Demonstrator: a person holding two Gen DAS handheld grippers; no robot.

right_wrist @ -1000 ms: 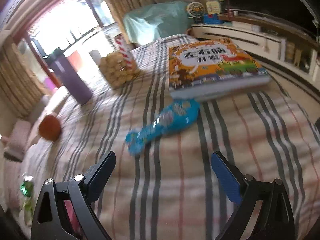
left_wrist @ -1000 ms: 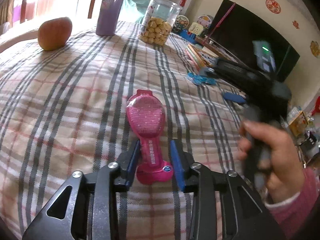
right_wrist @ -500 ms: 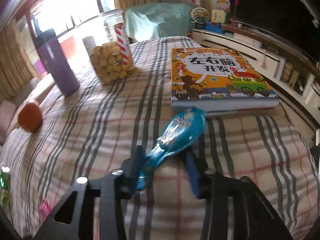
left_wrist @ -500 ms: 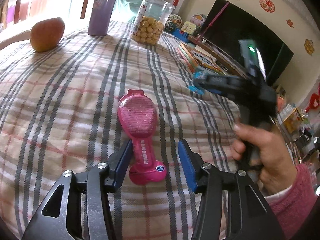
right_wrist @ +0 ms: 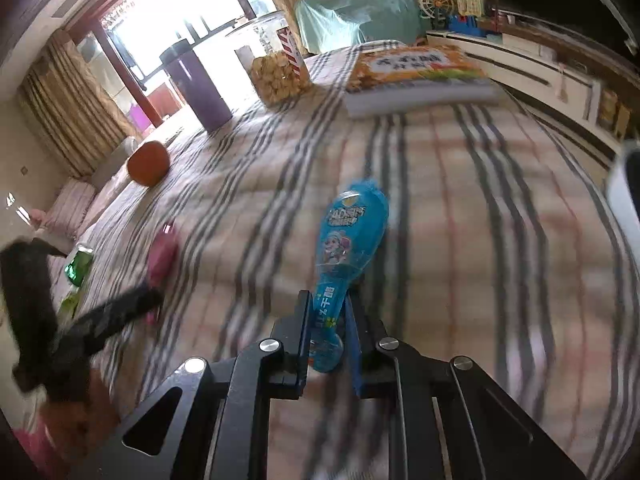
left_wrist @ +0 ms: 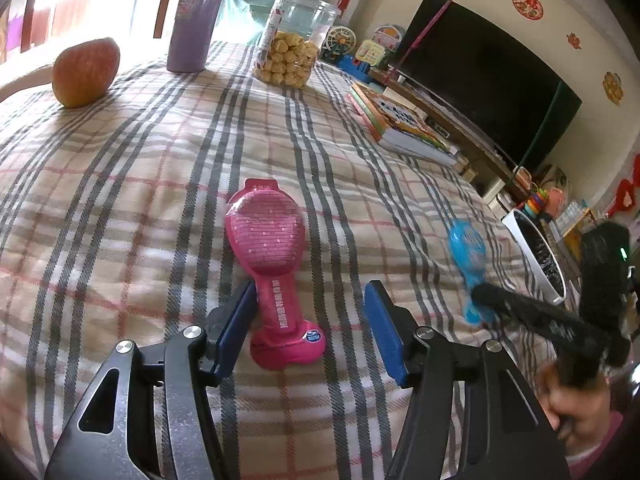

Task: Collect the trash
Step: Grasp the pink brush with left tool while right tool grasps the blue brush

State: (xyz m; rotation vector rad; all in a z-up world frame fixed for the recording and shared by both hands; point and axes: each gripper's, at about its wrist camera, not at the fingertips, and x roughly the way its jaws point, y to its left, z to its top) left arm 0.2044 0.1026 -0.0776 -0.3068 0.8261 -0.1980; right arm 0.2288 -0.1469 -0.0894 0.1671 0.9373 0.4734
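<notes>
**A:** Trash first: where is it?

**B:** Two empty wrappers. I have the blue wrapper (right_wrist: 352,236) pinched by its narrow neck in my right tool (right_wrist: 329,330), jaws shut on it, and it looks lifted just off the checked counter (right_wrist: 500,208). The pink wrapper (left_wrist: 268,256) lies flat on the near part of the counter, its neck between the wide-open jaws of my left tool (left_wrist: 310,320); the left pad seems to touch it, the right pad stands clear.

**A:** So which step?

**B:** One piece picked, the other lined up, I'd say. Next I'd close the left tool on the pink neck, then carry both toward the white bin (left_wrist: 536,254) at the far right edge, if that's the target.

**A:** Any print?

**B:** Chinese characters and a cartoon pup on the blue one, a round blue badge on the pink one's foot; too small to read. The book (right_wrist: 416,72) has a Chinese title, blurred.
</notes>
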